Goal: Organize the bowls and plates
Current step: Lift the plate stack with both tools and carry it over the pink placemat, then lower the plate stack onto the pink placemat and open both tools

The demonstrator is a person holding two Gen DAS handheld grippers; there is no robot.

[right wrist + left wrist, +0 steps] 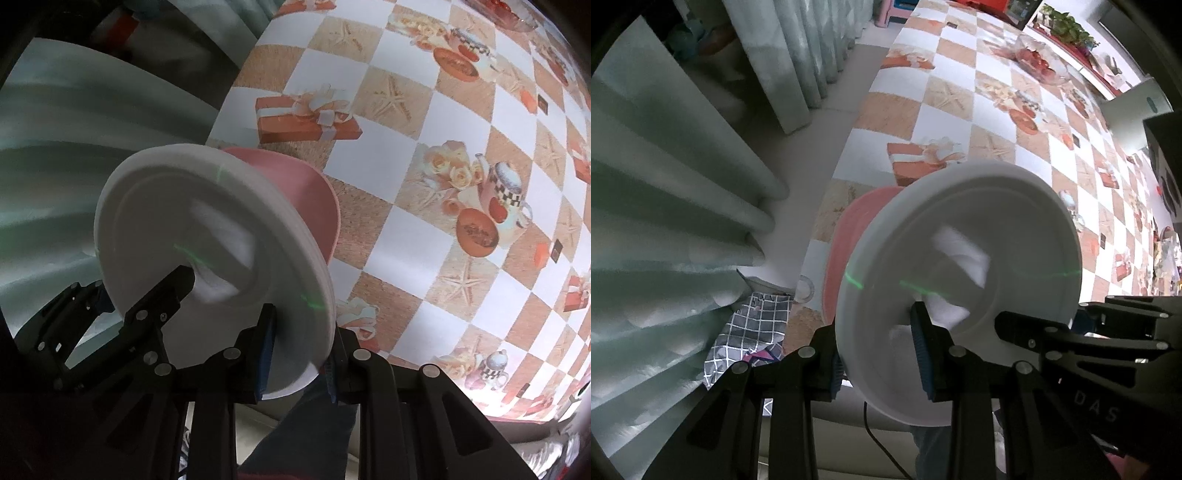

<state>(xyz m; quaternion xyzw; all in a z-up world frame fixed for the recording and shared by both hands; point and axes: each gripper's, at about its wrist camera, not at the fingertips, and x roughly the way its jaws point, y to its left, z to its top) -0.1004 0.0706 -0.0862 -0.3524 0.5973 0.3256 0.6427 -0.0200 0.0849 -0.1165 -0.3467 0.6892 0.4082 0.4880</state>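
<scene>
A white plate (964,266) is held tilted on edge above the table's near corner. My left gripper (882,354) is shut on its rim, one blue pad on each face. My right gripper (299,358) is shut on the opposite part of the same white plate (207,236). Each view shows the other gripper's black fingers on the plate. A pink plate (849,243) lies flat on the table directly behind the white one; it also shows in the right wrist view (306,192).
The table (960,110) wears a checked cloth with gift-box and teapot pictures. A glass bowl of red fruit (1038,59) stands far back. Grey-green curtains (665,184) hang left of the table. A checked grey cloth (750,332) lies on the floor.
</scene>
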